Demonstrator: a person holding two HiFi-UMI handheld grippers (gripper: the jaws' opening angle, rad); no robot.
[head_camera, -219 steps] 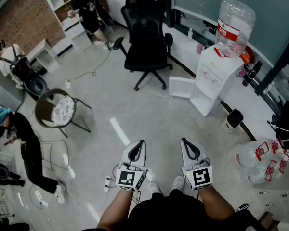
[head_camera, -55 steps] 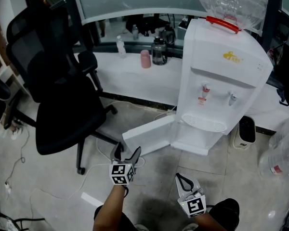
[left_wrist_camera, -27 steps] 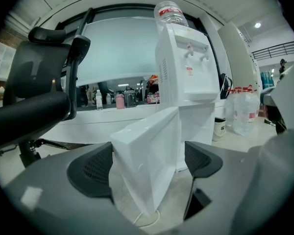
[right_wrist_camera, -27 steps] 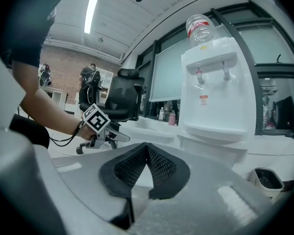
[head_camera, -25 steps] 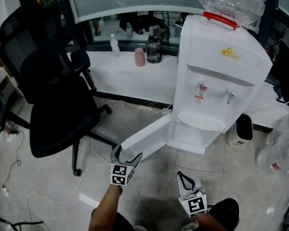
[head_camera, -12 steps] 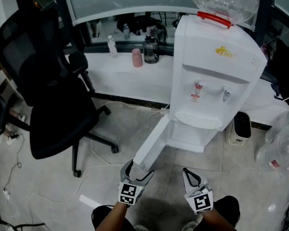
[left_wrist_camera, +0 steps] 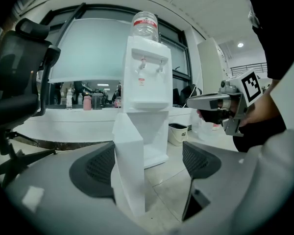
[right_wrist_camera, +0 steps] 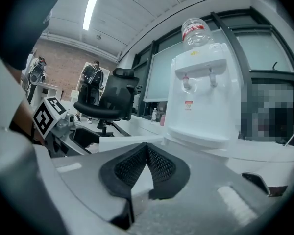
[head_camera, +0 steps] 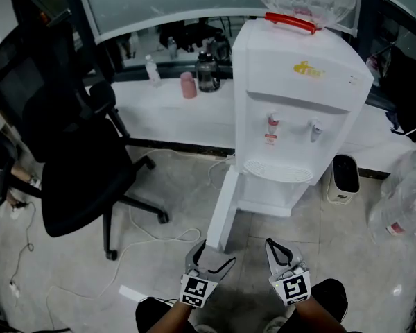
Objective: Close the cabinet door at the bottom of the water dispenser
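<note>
The white water dispenser (head_camera: 291,103) stands at centre right with a clear bottle on top. Its bottom cabinet door (head_camera: 225,207) is swung out towards me, seen almost edge-on. My left gripper (head_camera: 209,255) is open, its jaws standing wide on either side of the door's free edge. In the left gripper view the door (left_wrist_camera: 130,165) stands between the pads, close to the left pad, with a gap to the right one. My right gripper (head_camera: 277,250) hovers just right of the door, shut on nothing; its pads (right_wrist_camera: 137,165) meet at the tips.
A black office chair (head_camera: 55,130) stands to the left. Behind it a white ledge (head_camera: 159,109) carries bottles and a pink cup (head_camera: 187,85). A small white bin (head_camera: 341,179) sits right of the dispenser, empty water bottles (head_camera: 409,207) further right. Cables (head_camera: 159,234) lie on the floor.
The door has swung from lying wide open at the left to nearly edge-on towards me. My left gripper moved right along with its free edge. The right gripper has barely shifted.
</note>
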